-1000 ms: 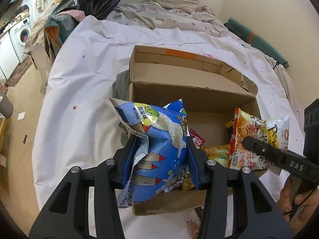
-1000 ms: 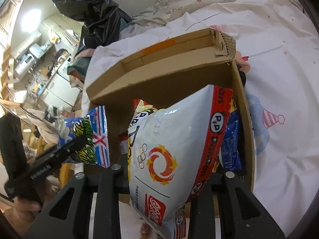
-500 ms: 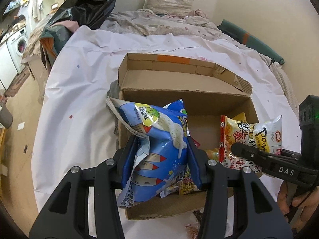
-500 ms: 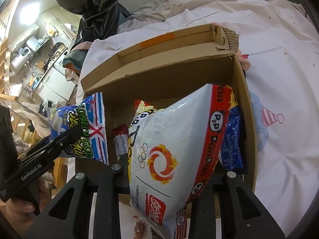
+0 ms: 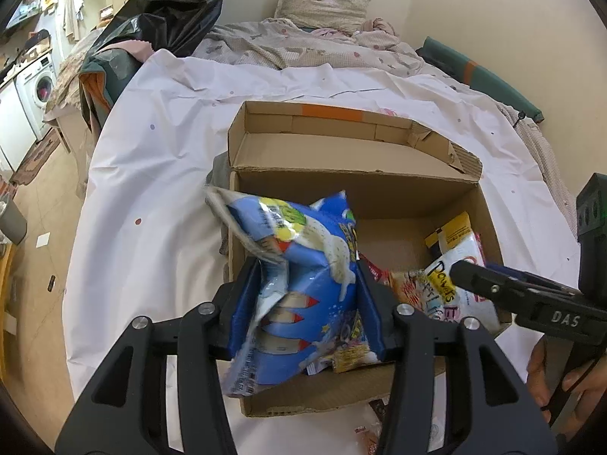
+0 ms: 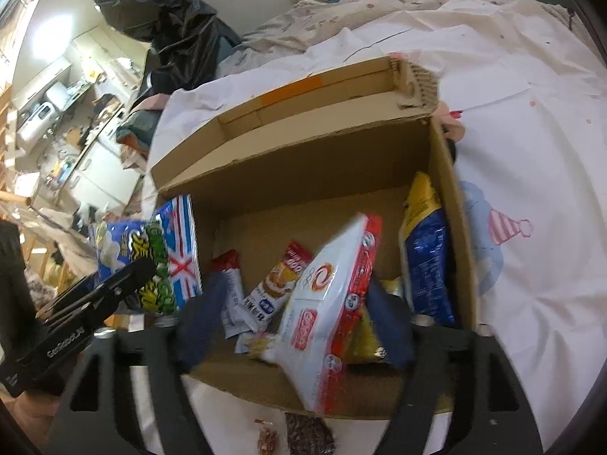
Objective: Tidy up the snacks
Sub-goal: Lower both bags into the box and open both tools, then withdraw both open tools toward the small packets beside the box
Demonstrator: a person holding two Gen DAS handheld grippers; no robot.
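The blue snack bag (image 5: 311, 288) in my left gripper (image 5: 309, 303) is glossy, crinkled foil-plastic, printed with white splashes, red pencil-like tips and a yellow-green patch near its top seam. It stands upright between the two blue-padded fingers (image 5: 242, 303), its puffy middle filling the gap and its crimped top flaring out above them, over the near left corner of the cardboard box (image 5: 417, 189). The jaws have just been opening a little; both pads look to be against the bag's sides, though motion blur keeps me from being certain how firmly.

My right gripper (image 6: 296, 326) has just been opening too, and its fingers now stand wide apart. The white snack bag (image 6: 326, 311) with red edging and an orange swirl logo sits between them but touches neither pad clearly; it leans tilted, lower end towards the box's near wall, blurred as if dropping. Around it in the box lie small red-and-white sachets (image 6: 273, 288) and a dark blue-and-yellow packet (image 6: 428, 265) upright against the right wall.

The box is plain brown corrugated card, rough at its torn flap edges, with an orange tape strip on the far flap. It rests on a smooth white sheet (image 5: 151, 189) with small dots.
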